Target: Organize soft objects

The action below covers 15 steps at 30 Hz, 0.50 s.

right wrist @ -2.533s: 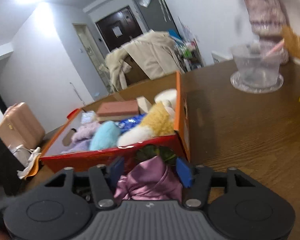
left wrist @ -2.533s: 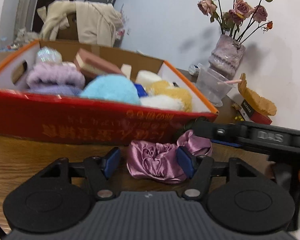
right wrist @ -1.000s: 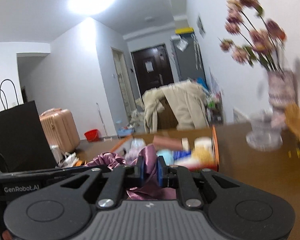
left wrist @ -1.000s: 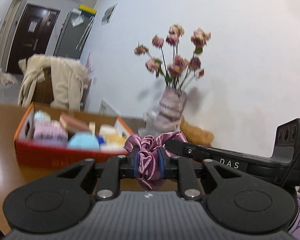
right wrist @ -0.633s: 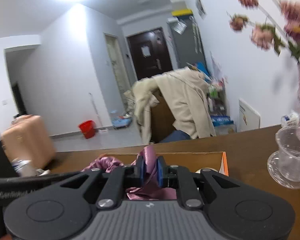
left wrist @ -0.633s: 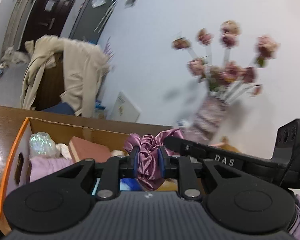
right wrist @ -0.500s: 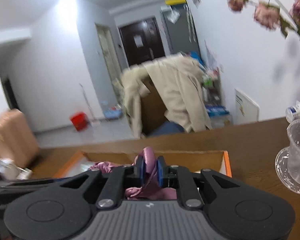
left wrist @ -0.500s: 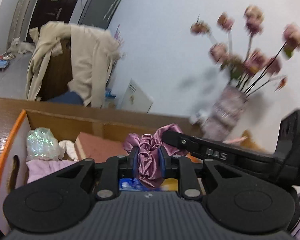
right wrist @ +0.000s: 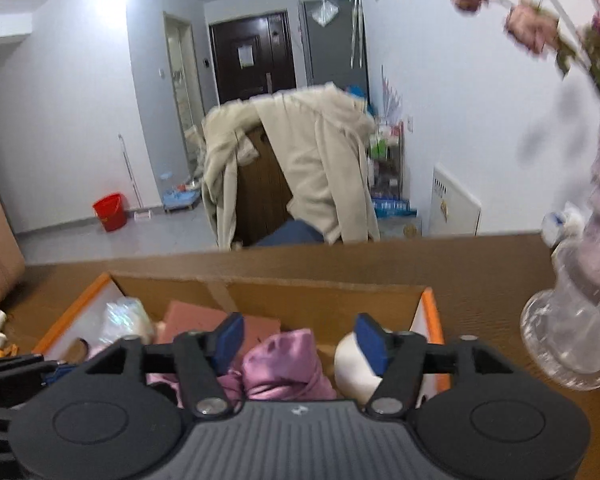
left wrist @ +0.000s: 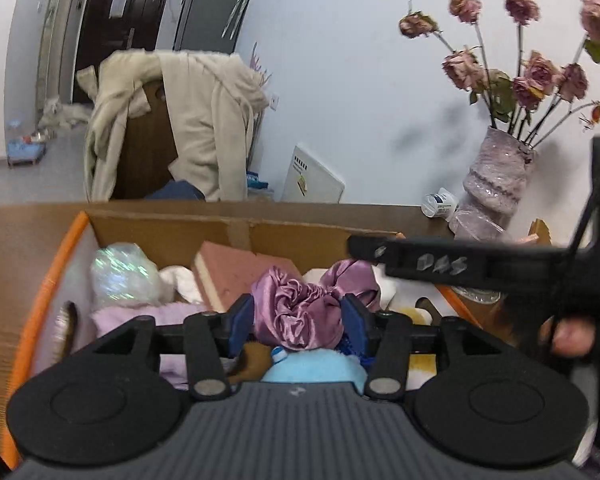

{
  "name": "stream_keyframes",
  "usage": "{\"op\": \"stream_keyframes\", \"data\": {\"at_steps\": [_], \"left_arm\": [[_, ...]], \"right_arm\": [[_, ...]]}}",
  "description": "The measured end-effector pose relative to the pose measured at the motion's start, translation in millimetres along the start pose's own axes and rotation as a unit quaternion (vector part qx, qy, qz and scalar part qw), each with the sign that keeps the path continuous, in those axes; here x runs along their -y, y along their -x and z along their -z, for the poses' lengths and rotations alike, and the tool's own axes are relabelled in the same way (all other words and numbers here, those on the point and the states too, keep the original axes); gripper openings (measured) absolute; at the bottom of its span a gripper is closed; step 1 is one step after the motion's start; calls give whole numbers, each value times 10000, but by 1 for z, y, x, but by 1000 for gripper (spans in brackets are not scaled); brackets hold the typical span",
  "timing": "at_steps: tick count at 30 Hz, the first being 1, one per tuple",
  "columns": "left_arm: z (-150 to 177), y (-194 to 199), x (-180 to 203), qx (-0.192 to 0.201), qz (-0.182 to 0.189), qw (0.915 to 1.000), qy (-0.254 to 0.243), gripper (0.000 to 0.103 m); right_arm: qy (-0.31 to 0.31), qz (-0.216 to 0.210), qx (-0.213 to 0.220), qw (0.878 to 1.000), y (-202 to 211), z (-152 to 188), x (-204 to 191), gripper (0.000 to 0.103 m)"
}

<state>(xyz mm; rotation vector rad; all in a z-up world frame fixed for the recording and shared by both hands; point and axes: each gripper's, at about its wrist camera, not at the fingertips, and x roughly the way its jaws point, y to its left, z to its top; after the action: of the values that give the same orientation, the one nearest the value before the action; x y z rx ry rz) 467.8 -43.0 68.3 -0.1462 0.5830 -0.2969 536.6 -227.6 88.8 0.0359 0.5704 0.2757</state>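
- The crumpled mauve satin scrunchie (left wrist: 300, 312) is lying on the pile inside the orange-rimmed cardboard box (left wrist: 40, 304), resting on a sky-blue plush piece (left wrist: 316, 368).
- The left claw (left wrist: 298, 320) is standing half open around it; its jaws have just been opening, pads apparently clear, so this reads as a release.
- The right claw (right wrist: 300, 340) is hanging wide above the same fabric, its jaws likewise just opened, gripping nothing.
- Both are hovering over the box because that is where soft things are being gathered.
- Counted: one scrunchie, two claws, one box on the wooden desk (right wrist: 480, 276), one pink block (left wrist: 236, 276), one iridescent bundle (left wrist: 120, 272).
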Motion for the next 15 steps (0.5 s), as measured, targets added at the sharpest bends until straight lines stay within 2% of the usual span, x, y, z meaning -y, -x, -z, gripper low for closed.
{"op": "stream_keyframes", "data": {"at_steps": [2,6,8,10,13,15], "left_arm": [[-5,22,7,104,-56,9997,-201,61],[-11,70,21,405,-259,9971,-581,70],[-12,95,30,613,-483,9942,-735,89],[-8,116,38,846,-807,9897,-831,102],[6,144,51,1360,-1272,9755,-1174,103],[15,158,57,1585,-1392,9682,-1349,103]], "right_arm": [[116,72,194,9997,29,-6,-1,72],[184,193,504,9984,91,-13,4,77],[218,310,706,9968,124,-12,7,86],[229,448,904,9946,151,-9,9,93],[370,696,1402,9870,191,8,10,103],[503,814,1705,9807,211,26,8,103]]}}
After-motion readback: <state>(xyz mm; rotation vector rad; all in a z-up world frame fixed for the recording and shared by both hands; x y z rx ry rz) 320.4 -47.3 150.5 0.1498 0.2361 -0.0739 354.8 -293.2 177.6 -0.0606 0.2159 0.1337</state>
